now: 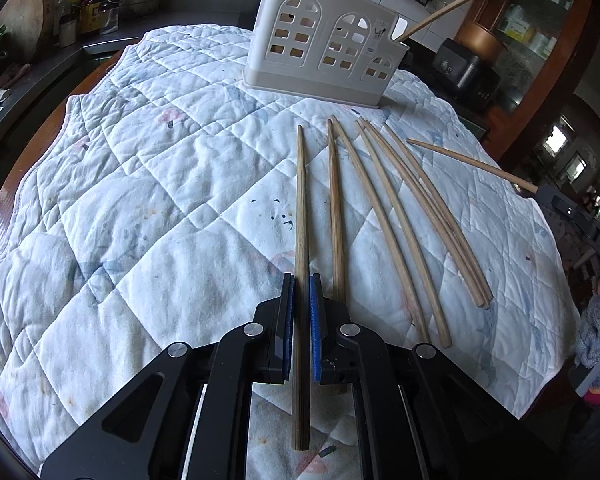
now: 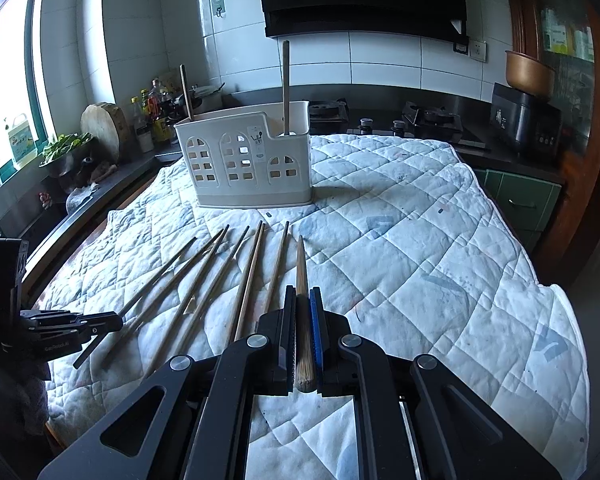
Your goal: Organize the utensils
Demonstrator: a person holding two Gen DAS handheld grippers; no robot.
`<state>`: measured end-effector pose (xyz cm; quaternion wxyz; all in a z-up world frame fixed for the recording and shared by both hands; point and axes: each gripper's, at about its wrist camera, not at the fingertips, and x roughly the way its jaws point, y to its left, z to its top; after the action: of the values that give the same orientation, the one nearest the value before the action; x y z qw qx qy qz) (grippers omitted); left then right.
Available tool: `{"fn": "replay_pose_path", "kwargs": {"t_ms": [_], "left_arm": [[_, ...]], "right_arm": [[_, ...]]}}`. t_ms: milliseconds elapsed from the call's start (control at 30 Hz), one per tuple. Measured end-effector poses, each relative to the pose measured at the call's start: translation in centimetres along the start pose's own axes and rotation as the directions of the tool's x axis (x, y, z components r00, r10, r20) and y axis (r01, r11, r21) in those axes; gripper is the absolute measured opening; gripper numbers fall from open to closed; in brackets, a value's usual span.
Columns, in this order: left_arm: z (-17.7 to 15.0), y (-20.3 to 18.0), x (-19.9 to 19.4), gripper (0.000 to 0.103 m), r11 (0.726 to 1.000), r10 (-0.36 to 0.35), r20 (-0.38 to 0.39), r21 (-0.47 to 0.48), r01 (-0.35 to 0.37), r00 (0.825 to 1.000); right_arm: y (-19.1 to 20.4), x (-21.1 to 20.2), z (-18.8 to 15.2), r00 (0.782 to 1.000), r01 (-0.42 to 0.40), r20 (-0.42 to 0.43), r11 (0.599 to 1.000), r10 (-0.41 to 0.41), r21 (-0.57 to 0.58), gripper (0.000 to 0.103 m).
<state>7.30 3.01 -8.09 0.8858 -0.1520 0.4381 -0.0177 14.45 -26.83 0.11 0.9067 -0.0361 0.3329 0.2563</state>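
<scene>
My left gripper (image 1: 301, 280) is shut on a wooden chopstick (image 1: 301, 208) that points ahead toward the white utensil holder (image 1: 320, 44). Several more chopsticks (image 1: 392, 216) lie on the quilted cloth to its right. My right gripper (image 2: 303, 292) is shut on another chopstick (image 2: 301, 264), which also shows at the right in the left wrist view (image 1: 472, 164). The holder (image 2: 240, 160) stands ahead with two chopsticks upright in it (image 2: 285, 84). The left gripper shows at the far left of the right wrist view (image 2: 112, 322), holding its chopstick. Several loose chopsticks (image 2: 236, 276) lie between.
A white quilted cloth (image 2: 420, 248) covers the table. Behind it run a dark counter with bottles (image 2: 152, 108), a round chopping block (image 2: 104, 128), a stove (image 2: 432, 118) and a black cooker (image 2: 524, 124). A wooden cabinet (image 1: 532, 32) stands at the right.
</scene>
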Motion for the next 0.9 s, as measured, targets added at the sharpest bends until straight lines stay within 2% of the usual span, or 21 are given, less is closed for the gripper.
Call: {"fn": "replay_pose_path", "kwargs": {"t_ms": [267, 633, 900], "left_arm": [[-0.4, -0.1, 0.2, 0.009, 1.000, 0.010, -0.008, 0.001, -0.010, 1.000], [-0.4, -1.1, 0.0, 0.007, 0.996, 0.054, -0.034, 0.077, -0.052, 0.998], [0.6, -1.5, -1.9, 0.007, 0.994, 0.039, 0.014, 0.100, -0.040, 0.999]], "right_arm": [[0.0, 0.1, 0.0, 1.000, -0.005, -0.001, 1.000, 0.005, 0.002, 0.007], [0.2, -0.1, 0.3, 1.000, -0.008, 0.009, 1.000, 0.008, 0.001, 0.007], [0.2, -0.5, 0.7, 1.000, -0.015, 0.026, 1.000, 0.015, 0.008, 0.007]]}}
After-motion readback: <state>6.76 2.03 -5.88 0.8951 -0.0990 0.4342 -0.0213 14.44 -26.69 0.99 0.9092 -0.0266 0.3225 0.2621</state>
